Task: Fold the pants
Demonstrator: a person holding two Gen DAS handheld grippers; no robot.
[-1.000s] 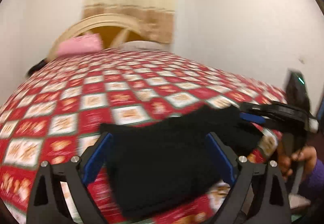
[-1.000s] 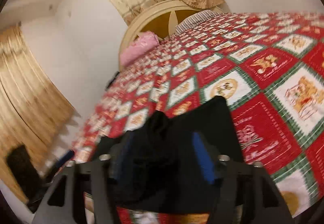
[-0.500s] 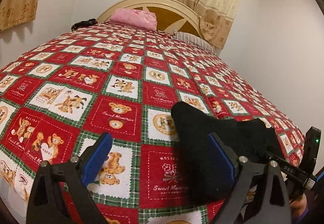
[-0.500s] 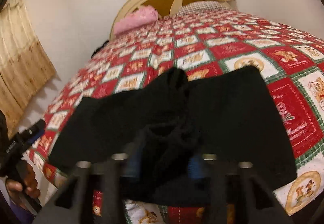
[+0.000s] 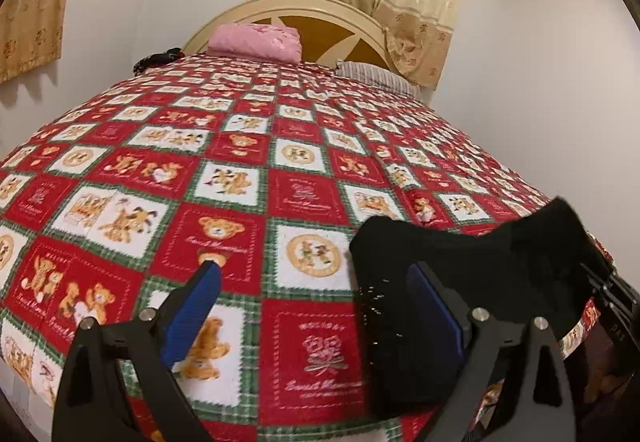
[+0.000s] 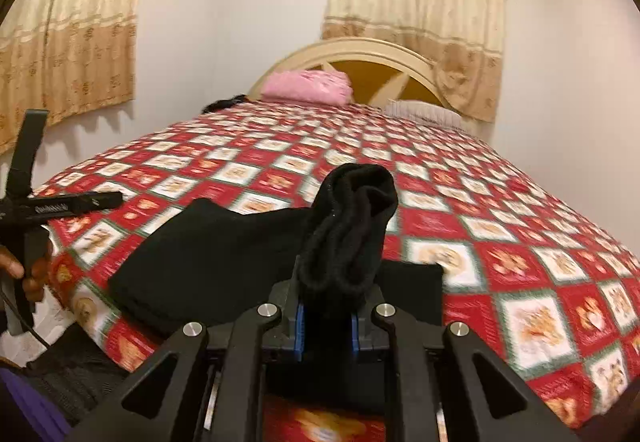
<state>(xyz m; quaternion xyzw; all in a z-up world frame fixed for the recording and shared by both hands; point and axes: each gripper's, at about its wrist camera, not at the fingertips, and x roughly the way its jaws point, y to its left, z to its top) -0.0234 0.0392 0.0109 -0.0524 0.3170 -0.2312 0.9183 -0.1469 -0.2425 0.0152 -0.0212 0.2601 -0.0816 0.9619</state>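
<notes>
Right tool point(image 6: 325, 318) clamps a bunched fold of the black pants point(image 6: 224, 254) at the bed point(image 5: 280, 170) edge, left tool point(image 5: 316, 294) apart and empty; the thick wad may slip free.

Both wrist cams sit low at bed point(image 5: 304, 170) foot edge, facing headboard point(image 6: 360, 54); left cam nearer left corner, shared: black pants point(image 6: 224, 258), pink pillow point(image 5: 256, 42).

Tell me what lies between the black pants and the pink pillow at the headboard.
Only bare bedspread, red and white teddy-bear squares. The right wrist view shows this stretch from the black pants up to the pink pillow.
</notes>
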